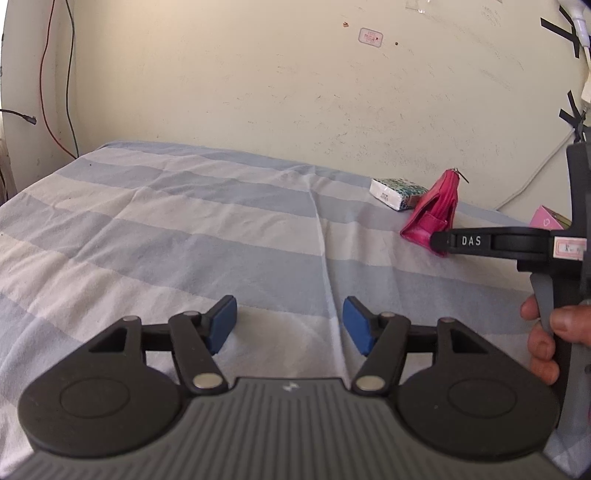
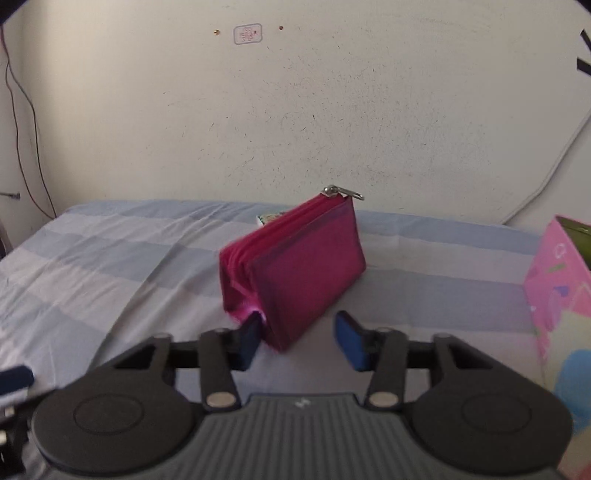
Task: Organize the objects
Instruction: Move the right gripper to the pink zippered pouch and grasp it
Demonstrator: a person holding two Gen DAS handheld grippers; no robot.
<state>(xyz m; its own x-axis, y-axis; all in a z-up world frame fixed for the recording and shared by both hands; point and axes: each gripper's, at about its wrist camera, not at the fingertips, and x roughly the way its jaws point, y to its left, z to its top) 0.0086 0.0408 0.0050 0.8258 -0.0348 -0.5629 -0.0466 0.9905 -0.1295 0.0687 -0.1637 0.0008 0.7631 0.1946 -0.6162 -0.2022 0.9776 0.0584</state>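
A bed covered by one sheet (image 1: 166,229) in broad pale blue and white stripes stood against a scuffed cream wall (image 1: 258,92), and two hand-held grippers were over it. The left gripper (image 1: 290,325) hung above bare sheet with its two blue-padded fingers spread wide and nothing between them. From its camera, one magenta zip pouch (image 1: 434,210) stood upright at about two o'clock, a metal zip pull at its top, and one small white packet (image 1: 397,192) with a green printed pattern lay just behind it toward the wall; its printing was too small to read. The right gripper (image 2: 297,338) was also spread wide, holding nothing: in its own view the pouch (image 2: 295,273) stood at twelve o'clock, the near lower corner sitting between the blue pads (image 2: 249,341), with the left pad at or almost touching the pouch and the right pad clear of it. Seen from the left camera, the side of that right tool carried the white letters "DAS", beside a small white label too blurred to read, and the person's right hand (image 1: 546,339) gripped its handle at three o'clock. One pink printed box (image 2: 561,295) stood at three o'clock of the pouch. One small stamped sticker (image 2: 247,34) on the wall at twelve o'clock was illegible.
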